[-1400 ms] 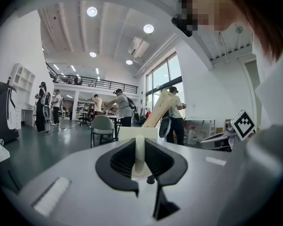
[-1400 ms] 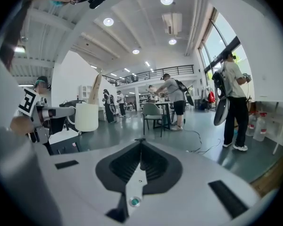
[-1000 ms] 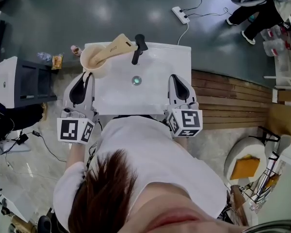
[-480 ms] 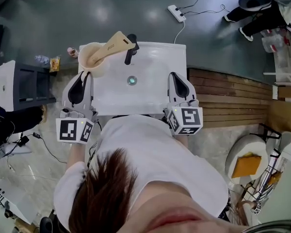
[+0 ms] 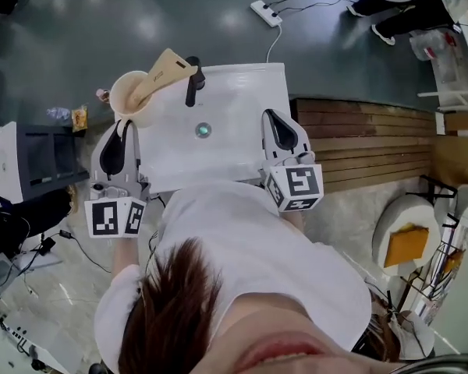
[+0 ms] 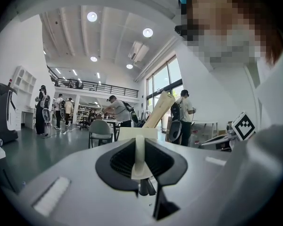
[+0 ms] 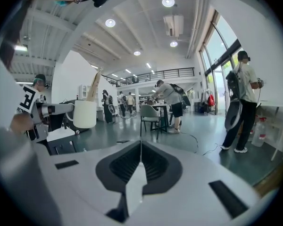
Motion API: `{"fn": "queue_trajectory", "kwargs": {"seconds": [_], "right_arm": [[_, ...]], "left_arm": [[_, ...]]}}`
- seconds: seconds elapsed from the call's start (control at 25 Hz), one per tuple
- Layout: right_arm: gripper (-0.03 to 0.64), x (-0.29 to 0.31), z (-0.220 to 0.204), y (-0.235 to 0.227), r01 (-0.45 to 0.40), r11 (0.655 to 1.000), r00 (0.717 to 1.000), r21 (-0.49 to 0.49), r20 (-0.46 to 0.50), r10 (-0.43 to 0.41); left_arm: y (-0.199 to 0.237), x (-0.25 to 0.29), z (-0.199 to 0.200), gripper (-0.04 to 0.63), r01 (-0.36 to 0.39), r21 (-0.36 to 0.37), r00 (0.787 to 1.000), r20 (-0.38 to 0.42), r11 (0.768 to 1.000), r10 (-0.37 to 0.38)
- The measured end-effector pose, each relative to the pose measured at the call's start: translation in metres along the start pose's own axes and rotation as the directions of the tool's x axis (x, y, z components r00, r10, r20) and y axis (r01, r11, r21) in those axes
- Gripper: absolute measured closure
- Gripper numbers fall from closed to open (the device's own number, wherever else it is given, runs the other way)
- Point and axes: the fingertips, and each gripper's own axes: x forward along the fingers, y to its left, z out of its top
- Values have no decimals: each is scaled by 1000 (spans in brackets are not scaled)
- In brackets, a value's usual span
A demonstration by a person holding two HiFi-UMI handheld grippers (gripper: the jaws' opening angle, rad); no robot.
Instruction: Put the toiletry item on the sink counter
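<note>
White sink counter (image 5: 242, 92) above a grey hall floor. The left gripper (image 5: 123, 127) is clamped narrowly on a cream cup (image 5: 125, 104) at the counter's far left corner, and a beige tube (image 5: 162, 70) leans inside it. The right gripper (image 5: 275, 123) is at the right edge, jaws together and empty.

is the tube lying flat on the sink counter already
No, the beige tube leans tilted inside the cup at the far left corner of the sink.
</note>
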Motion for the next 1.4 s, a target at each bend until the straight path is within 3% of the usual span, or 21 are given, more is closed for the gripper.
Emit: {"fn": "queue_trajectory", "kwargs": {"seconds": [1.4], "right_arm": [[606, -6, -1, 2, 23, 1000, 1000, 3, -11, -23]], "left_arm": [[3, 3, -3, 545, 18, 0, 1000, -11, 1000, -18]]}}
